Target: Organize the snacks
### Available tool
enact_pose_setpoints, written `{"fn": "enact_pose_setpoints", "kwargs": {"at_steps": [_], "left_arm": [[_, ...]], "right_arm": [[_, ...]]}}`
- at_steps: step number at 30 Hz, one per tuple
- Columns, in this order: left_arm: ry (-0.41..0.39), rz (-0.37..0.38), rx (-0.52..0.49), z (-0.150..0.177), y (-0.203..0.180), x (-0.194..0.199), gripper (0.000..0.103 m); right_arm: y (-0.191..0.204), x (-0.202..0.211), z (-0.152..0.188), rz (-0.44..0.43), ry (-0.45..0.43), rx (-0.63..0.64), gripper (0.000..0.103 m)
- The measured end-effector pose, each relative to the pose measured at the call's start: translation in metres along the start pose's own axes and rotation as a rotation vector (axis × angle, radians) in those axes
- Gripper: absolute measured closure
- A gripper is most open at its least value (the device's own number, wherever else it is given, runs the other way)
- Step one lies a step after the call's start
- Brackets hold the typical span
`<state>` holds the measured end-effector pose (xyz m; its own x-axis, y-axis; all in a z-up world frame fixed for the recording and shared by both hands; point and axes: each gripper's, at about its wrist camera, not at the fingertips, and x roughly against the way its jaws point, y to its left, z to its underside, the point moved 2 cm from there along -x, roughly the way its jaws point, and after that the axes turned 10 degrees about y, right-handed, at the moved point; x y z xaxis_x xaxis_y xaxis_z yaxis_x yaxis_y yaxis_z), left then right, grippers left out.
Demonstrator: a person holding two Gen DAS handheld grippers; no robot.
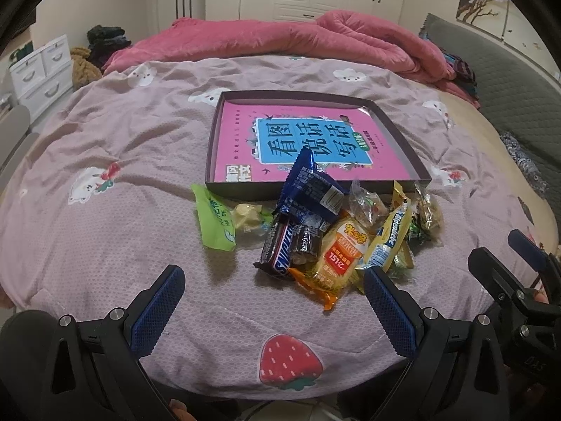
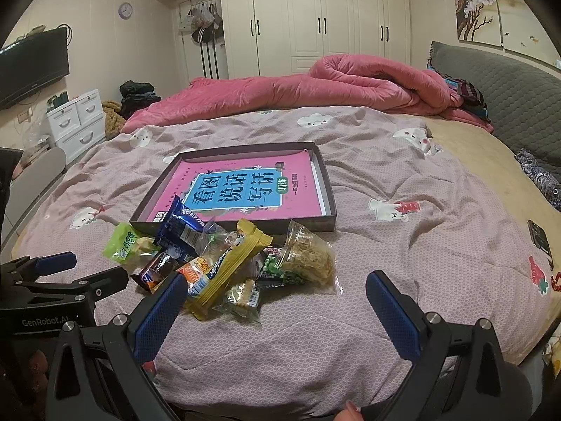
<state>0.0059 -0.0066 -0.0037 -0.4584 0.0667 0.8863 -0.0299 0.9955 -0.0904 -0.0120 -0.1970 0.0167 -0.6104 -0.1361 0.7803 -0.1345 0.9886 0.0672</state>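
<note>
A pile of snack packets lies on the bed in front of a shallow dark box [image 1: 399,133] [image 2: 324,175] that holds a pink book [image 1: 315,140] [image 2: 245,189]. The pile has a blue Oreo packet [image 1: 310,186] [image 2: 178,226], a Snickers bar [image 1: 277,245], a green packet [image 1: 212,219] [image 2: 122,242], a yellow-orange packet [image 1: 338,252], a yellow wafer packet [image 1: 389,235] [image 2: 228,266] and a clear bag [image 2: 305,258]. My left gripper [image 1: 273,287] is open and empty just short of the pile. My right gripper [image 2: 273,291] is open and empty over the pile's near edge.
The bed has a mauve printed cover [image 1: 122,147] [image 2: 403,245]. A rumpled pink duvet [image 1: 280,38] [image 2: 315,84] lies at the far side. A grey headboard [image 2: 519,94] runs on the right. White drawers [image 2: 79,119] stand at the left. A phone [image 2: 540,240] lies on the right.
</note>
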Motion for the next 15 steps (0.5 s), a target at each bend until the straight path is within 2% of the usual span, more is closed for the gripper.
{"fn": "enact_pose_setpoints", "kwargs": {"at_steps": [15], "left_arm": [[-0.004, 0.009, -0.008, 0.0017, -0.0019, 0.0005, 0.001]], "right_arm": [[-0.0009, -0.0014, 0.0008, -0.002, 0.005, -0.004, 0.001]]}}
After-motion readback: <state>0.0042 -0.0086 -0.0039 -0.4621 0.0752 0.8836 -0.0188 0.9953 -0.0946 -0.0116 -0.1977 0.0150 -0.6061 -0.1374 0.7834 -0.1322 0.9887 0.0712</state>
